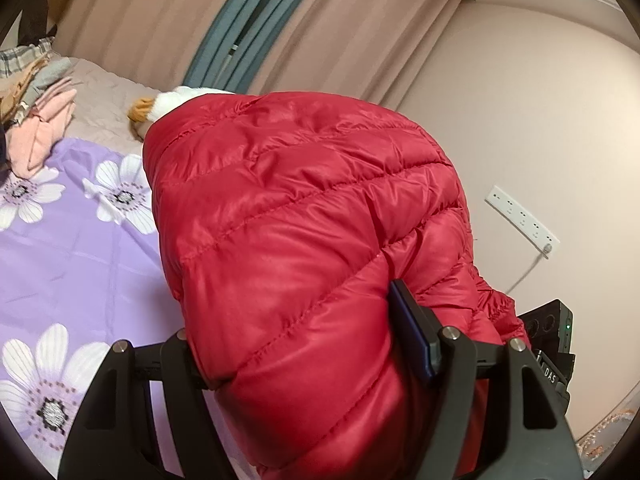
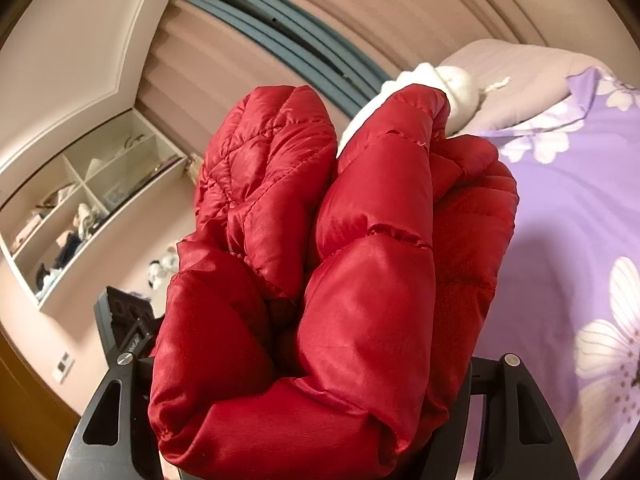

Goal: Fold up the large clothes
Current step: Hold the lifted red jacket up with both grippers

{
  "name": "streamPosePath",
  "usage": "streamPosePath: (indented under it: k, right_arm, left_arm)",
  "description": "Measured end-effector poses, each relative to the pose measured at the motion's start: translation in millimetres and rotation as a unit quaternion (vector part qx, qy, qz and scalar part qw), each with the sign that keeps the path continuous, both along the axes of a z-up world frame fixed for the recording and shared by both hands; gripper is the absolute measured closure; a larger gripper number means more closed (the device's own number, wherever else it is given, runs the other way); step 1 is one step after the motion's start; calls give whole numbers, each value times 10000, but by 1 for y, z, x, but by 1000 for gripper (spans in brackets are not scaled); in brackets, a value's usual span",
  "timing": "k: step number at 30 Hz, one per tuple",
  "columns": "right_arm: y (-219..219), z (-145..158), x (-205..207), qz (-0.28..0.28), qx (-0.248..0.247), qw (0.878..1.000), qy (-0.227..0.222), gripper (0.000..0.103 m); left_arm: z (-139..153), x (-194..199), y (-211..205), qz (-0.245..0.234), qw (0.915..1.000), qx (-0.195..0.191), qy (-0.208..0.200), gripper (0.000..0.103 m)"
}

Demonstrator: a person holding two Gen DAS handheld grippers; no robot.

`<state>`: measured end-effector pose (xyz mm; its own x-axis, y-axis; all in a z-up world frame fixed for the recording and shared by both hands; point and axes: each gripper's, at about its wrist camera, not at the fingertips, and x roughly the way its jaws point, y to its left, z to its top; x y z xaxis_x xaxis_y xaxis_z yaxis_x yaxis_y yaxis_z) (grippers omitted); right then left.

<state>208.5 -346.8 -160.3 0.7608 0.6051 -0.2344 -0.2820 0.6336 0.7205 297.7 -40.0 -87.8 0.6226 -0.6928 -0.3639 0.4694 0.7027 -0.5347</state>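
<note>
A red quilted puffer jacket (image 1: 304, 216) is held up above a bed with a purple flowered sheet (image 1: 72, 248). My left gripper (image 1: 304, 344) is shut on a thick fold of the jacket; one blue-padded finger (image 1: 412, 332) shows at the right, the other is hidden under the fabric. In the right wrist view the jacket (image 2: 340, 264) bulges in bunched folds over my right gripper (image 2: 312, 384), which is shut on it; its fingertips are hidden by the fabric. The other gripper's body shows at the edge of each view.
A pile of folded clothes (image 1: 40, 112) lies at the bed's far left. A white and orange plush toy (image 1: 160, 108) sits behind the jacket. Beige curtains hang beyond the bed. A wall socket strip (image 1: 520, 216) is at right. Open shelves (image 2: 80, 200) line the wall.
</note>
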Motion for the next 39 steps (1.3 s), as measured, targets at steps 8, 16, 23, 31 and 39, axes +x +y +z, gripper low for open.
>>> streamPosePath:
  k: [8, 16, 23, 31, 39]
  right_arm:
    - [24, 8, 9, 204, -70, 9997, -74, 36]
    - [51, 17, 21, 426, -123, 9989, -143, 36]
    - [69, 25, 31, 576, -191, 9981, -123, 36]
    - [80, 37, 40, 725, -354, 9966, -153, 36]
    - [93, 57, 44, 744, -666, 9944, -359, 36]
  left_arm:
    - [-2, 1, 4, 262, 9996, -7, -56, 33]
    - [0, 2, 5, 517, 9985, 81, -155, 33]
    - [0, 2, 8, 696, 9975, 55, -142, 33]
    - [4, -1, 9, 882, 9958, 61, -233, 33]
    - [13, 4, 15, 959, 9946, 20, -384, 32]
